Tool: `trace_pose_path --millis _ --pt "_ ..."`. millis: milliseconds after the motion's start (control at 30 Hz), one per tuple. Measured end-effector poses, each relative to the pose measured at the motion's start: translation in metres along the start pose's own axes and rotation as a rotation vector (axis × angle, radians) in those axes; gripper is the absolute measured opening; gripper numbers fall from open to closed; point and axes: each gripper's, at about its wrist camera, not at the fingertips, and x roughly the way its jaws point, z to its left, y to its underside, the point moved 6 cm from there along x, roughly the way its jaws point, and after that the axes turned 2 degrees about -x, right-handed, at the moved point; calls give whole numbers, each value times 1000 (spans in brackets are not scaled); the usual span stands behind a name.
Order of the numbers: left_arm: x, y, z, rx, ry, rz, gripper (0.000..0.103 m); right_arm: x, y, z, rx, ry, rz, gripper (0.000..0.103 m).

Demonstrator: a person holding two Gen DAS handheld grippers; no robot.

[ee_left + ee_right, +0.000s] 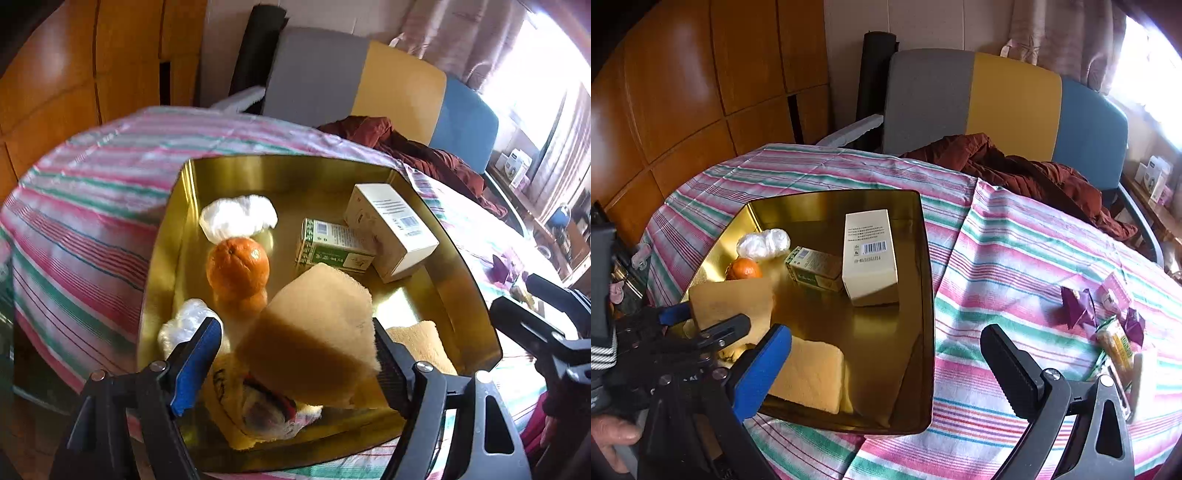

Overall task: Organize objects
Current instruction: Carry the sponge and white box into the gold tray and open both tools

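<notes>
Currently left gripper pinches a tan sponge over the gold tray's near edge, above a yellow cloth; right gripper spread wide, empty, beside the tray's right rim

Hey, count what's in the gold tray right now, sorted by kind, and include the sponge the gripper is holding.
Boxes: 2, white, green
Sponges: 2, held, lying
Oranges: 1
Plastic wads: 2
Yellow packet: 1
Total: 8
</notes>
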Motion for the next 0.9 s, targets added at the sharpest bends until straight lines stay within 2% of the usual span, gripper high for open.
trace_pose_path --millis 267,500,900 --pt "-33 -14 -5 30 -41 -97 82 -10 6 -7 31 19 -28 103" --pt "-55 -18 -17 69 -68 -156 82 -20 9 -12 29 85 -66 103" --pt "-65 -11 -32 130 -64 -171 82 -31 15 -27 42 145 -80 103"
